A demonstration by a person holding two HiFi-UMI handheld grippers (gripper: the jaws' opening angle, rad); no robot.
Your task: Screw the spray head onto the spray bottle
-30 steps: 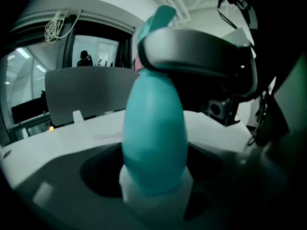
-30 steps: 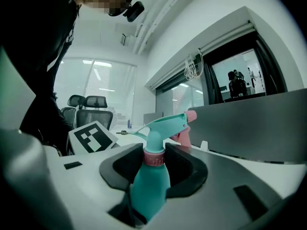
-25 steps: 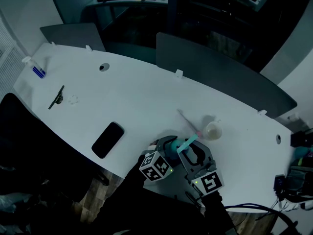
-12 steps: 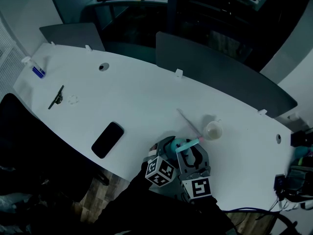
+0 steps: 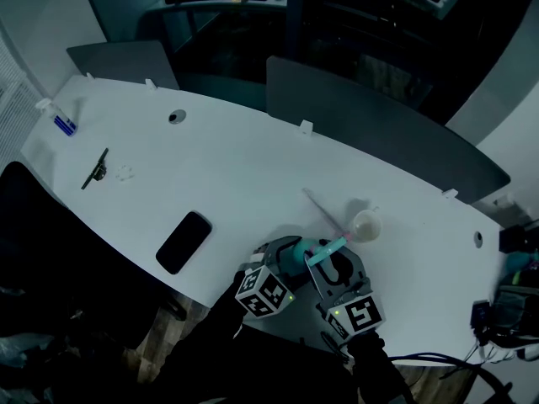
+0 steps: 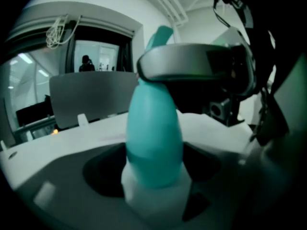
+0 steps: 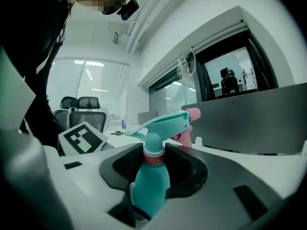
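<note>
Jaws of the left gripper (image 6: 153,174) stood wide, had just been closing, pressed on the teal spray bottle (image 6: 153,128) between them, right gripper (image 7: 154,171) clamped the spray head (image 7: 165,123) at its pink collar (image 7: 154,158), nozzle just above those jaws.

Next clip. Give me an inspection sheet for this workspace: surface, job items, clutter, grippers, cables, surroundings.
Surface: white curved table, dimly lit.
Job's things: teal spray bottle held at the table's near edge; spray head sits on its neck, above a pink collar.
Clutter: phone, small bottle, black clip, pale cup, thin stick.
Grippers: left gripper on the bottle's body, jaws just closed a little; right gripper around the collar.
Cables: bundle at the right edge.
Surroundings: grey dividers, office chairs.
</note>
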